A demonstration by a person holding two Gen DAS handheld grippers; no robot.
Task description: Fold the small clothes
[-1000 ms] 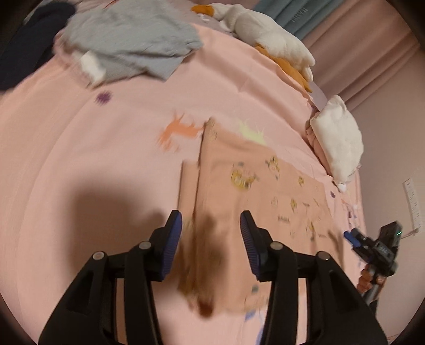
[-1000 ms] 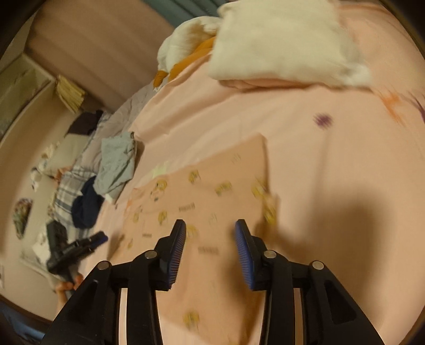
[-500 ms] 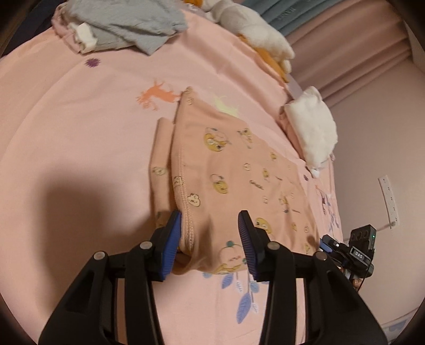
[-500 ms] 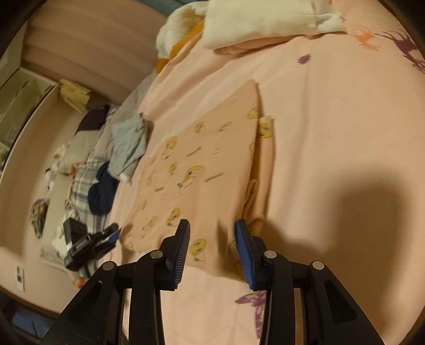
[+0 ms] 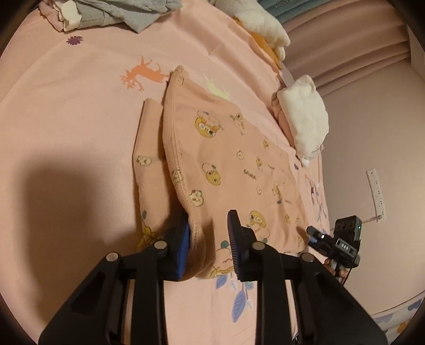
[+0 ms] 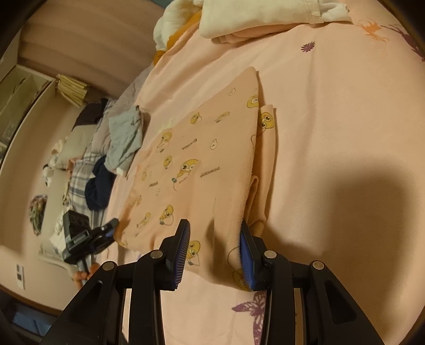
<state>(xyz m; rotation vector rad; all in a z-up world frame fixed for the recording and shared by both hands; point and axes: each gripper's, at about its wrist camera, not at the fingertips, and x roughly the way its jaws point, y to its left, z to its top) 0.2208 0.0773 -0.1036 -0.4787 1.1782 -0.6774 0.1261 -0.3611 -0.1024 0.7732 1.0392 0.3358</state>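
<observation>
A peach garment with yellow cartoon prints (image 5: 225, 159) lies flat on the pink bedsheet (image 5: 66, 119), one side folded over. My left gripper (image 5: 208, 245) is open, its jaws astride the near folded corner of the garment. In the right wrist view the same garment (image 6: 191, 164) lies ahead, and my right gripper (image 6: 215, 249) is open with its jaws astride the opposite near corner. Each gripper shows small in the other's view: the right one (image 5: 334, 244) and the left one (image 6: 85, 236).
A pile of grey and white clothes (image 5: 111, 13) lies at the far end of the bed. A white folded stack (image 5: 305, 116) sits by the wall, also seen in the right wrist view (image 6: 265, 16). Dark and plaid clothes (image 6: 90, 175) lie beyond the bed edge.
Both grippers have come down and forward to the garment's near edge; its corners now sit between the open jaws. The garment has not moved.
</observation>
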